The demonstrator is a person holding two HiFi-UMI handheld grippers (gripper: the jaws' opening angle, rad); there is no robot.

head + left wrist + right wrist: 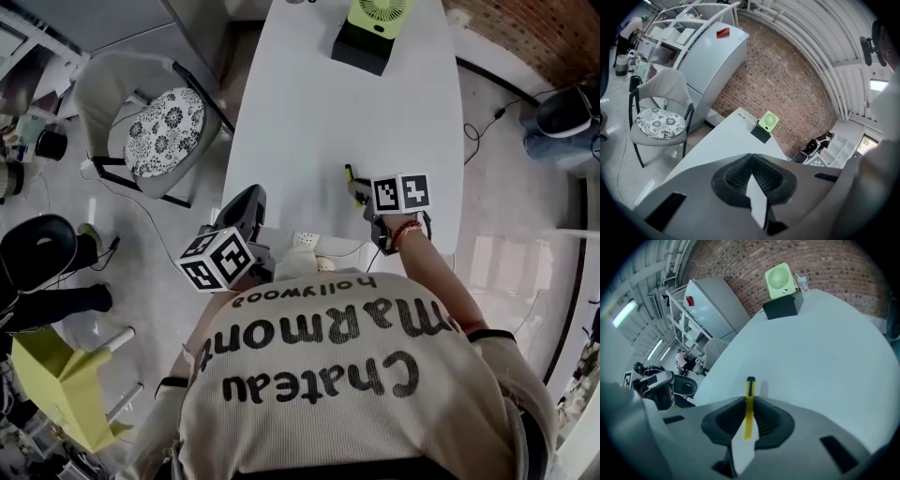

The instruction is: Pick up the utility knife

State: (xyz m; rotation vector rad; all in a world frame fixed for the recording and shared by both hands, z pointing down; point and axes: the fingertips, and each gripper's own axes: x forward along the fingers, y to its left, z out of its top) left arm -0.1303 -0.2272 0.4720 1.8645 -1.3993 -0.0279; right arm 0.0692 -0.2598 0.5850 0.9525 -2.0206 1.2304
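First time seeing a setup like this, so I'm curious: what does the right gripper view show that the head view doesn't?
Only the right gripper view: the right gripper seen from behind its jaws, both pads pressed on the yellow utility knife. Only the head view: that gripper's marker cube, the wrist behind it, and the lettered shirt. Both: the knife itself, the white table and the green fan.

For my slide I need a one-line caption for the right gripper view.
Right gripper holds a yellow utility knife over the white table, green fan beyond.
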